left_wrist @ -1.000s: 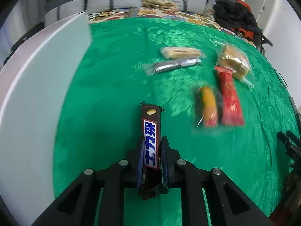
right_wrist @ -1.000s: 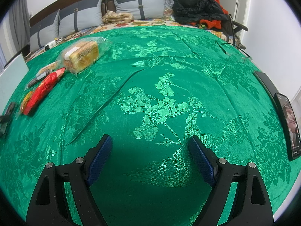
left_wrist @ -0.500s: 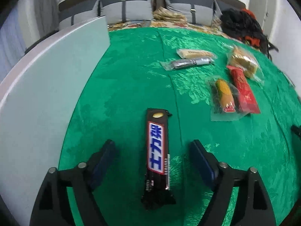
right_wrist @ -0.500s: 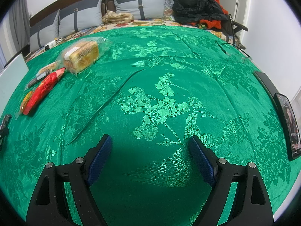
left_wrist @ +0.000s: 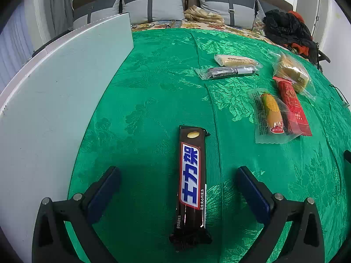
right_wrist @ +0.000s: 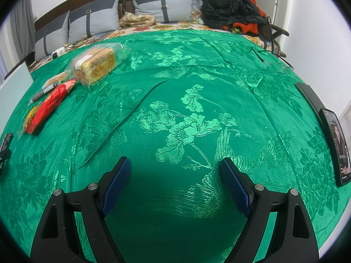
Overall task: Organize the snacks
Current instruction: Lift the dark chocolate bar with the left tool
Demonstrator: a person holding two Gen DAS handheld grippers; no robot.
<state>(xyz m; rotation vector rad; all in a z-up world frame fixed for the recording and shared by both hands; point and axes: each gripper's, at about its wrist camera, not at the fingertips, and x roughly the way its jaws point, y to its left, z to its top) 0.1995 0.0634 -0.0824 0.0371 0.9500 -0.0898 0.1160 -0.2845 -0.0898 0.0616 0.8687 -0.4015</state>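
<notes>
Left gripper [left_wrist: 177,186] jaws are opening around the dark brown chocolate bar [left_wrist: 192,182], released near the green-clothed worktop's [left_wrist: 153,87] left edge. Right gripper [right_wrist: 175,175] is open and empty. Five wrapped snacks [left_wrist: 269,109] appear unsorted.

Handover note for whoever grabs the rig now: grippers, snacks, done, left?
Left gripper: jaws opening, pads clear of the chocolate bar, which lies flat on the green cloth between them, beside the white board.
Right gripper: open, empty, over bare cloth.
Other snacks lie in a loose group farther back on the right: corn sausage, red pack, bread pack, grey bar, beige bar.
Done: chocolate bar set down.
Left: likely the other five, apparently to go beside it.
</notes>
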